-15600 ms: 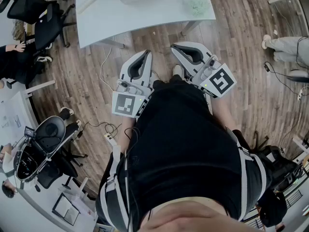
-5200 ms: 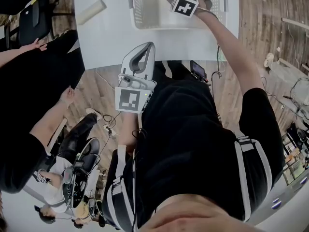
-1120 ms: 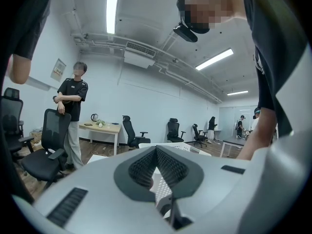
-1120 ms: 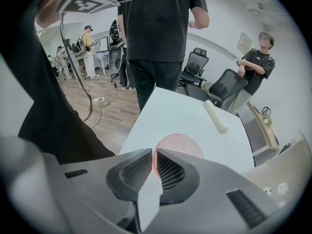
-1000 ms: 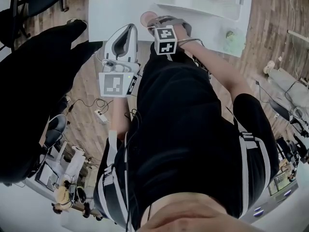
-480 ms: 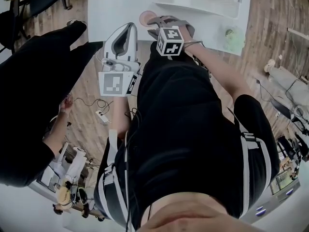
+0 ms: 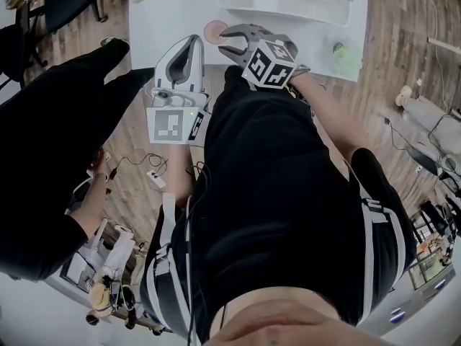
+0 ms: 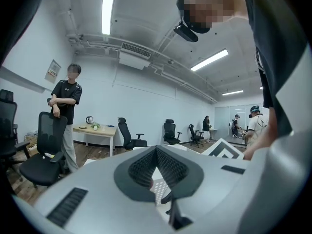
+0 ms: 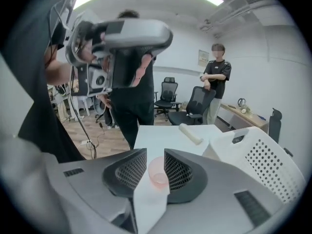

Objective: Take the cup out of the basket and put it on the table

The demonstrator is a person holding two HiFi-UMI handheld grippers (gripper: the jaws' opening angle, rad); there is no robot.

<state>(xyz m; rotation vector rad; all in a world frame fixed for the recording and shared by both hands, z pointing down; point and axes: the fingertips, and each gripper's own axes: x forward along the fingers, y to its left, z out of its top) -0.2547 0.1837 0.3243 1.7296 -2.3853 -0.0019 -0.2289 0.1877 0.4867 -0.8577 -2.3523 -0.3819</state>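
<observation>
Your right gripper [image 9: 155, 153] has just been opening its fingers. They stand apart and grip nothing, and the small translucent pink plastic cup [image 9: 158, 172] shows through the gap below them. The cup stands upright on the white surface [image 9: 161, 130], outside the white perforated plastic basket [image 9: 273, 165], near its corner on the side toward you. Your left gripper [image 8: 156, 149] has its fingers closed and empty. Risk: a finger clipping the rim on withdrawal would tip this light cup or push it off the surface's edge.

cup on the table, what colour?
Translucent pink cup, standing on the white table; clearest in the right gripper view.
</observation>
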